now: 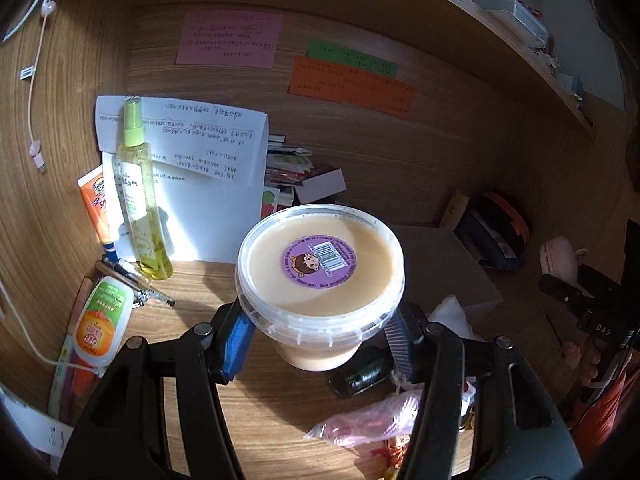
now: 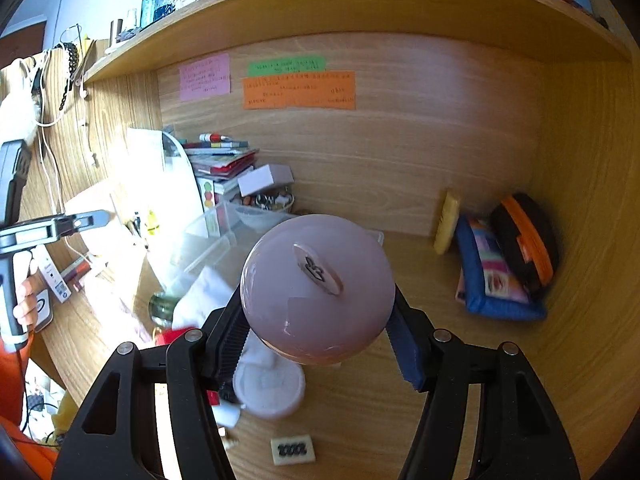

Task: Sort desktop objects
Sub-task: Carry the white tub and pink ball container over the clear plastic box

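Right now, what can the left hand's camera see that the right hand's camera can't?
Only the left wrist view shows the left gripper holding a lidded tub, and a yellow spray bottle.

Only the right wrist view shows the right gripper holding a round pink container, and a small tile.

Both show the pink note, orange note and the black-and-orange case.

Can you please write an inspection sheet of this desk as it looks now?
Surface: wooden desk, crowded at left.
Job's things: lidded tub; pink round object.
Clutter: spray bottle, papers, blue pouch.
Grippers: left hand-held gripper shut on lidded tub; right hand-held gripper shut on pink round object.
Cables: white cable on side wall.
Surroundings: sticky notes, shelf above.
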A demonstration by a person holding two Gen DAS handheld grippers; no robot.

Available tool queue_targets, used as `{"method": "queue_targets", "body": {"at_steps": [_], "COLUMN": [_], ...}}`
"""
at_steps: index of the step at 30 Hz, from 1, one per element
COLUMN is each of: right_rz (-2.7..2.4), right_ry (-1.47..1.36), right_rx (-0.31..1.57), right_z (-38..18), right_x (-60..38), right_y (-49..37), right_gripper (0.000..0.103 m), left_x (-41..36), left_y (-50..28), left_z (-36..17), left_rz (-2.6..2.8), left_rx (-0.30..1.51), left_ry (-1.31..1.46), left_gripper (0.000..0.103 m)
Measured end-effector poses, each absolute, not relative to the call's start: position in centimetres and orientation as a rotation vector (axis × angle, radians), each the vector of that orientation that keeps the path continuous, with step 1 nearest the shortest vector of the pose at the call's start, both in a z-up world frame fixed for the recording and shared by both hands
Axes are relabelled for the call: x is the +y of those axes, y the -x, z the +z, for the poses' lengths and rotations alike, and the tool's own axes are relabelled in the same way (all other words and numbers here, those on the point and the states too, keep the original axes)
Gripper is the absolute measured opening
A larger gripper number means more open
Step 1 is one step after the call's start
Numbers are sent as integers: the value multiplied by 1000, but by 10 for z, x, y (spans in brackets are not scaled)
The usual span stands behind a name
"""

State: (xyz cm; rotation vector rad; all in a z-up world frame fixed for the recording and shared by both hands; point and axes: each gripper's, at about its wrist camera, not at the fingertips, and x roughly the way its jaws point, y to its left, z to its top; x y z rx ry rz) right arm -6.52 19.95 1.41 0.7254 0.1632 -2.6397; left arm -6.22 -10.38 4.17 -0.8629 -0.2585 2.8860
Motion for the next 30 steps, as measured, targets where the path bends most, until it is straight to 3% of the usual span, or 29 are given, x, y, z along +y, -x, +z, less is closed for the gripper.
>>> {"method": "queue_targets", "body": {"at_steps": [13,30], "right_rz": [-2575,-2408], "right_ry": [-789,-1060], "right_rx": [207,305], "right_z": [16,-39], "right_x": [179,149], "right_y": [127,198], "right_gripper": [60,60], "left_x": [-84,-35], "left_y": [138,213], "left_z": [50,15], "left_rz": [2755,2564], "left_rx": [-224,-68], "left_ry": [950,1178], "left_gripper": [58,58]}}
